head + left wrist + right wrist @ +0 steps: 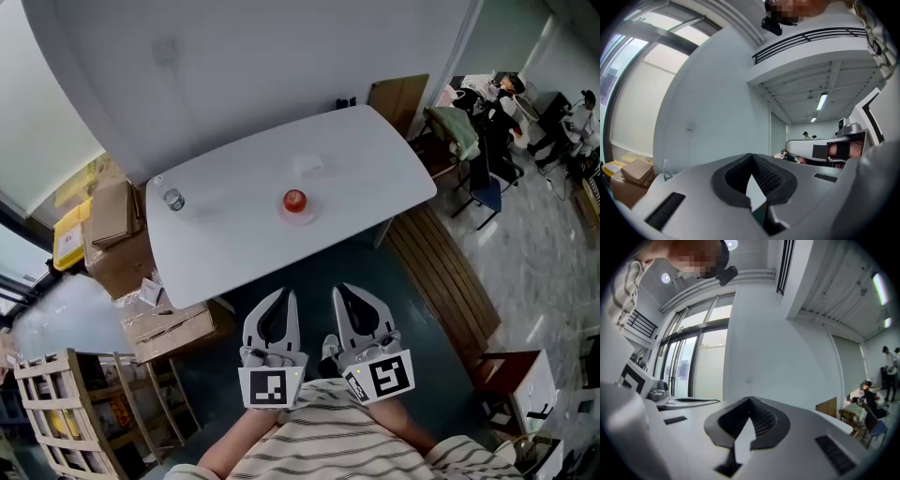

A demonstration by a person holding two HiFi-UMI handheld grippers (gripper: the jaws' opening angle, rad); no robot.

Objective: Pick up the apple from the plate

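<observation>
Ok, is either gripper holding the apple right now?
No, the apple sits on its plate on the white table, while the left gripper and right gripper are shut and empty, short of the table.

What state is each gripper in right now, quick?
Grey two-jaw left gripper: closed, nothing between its jaws.
Grey two-jaw right gripper: closed, nothing between its jaws.

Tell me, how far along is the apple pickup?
Nothing done yet: the apple sits on its plate on the table. In hand: nothing; the left gripper and right gripper are shut, empty, short of the table's near edge. Left: reaching, gripping, lifting.
</observation>
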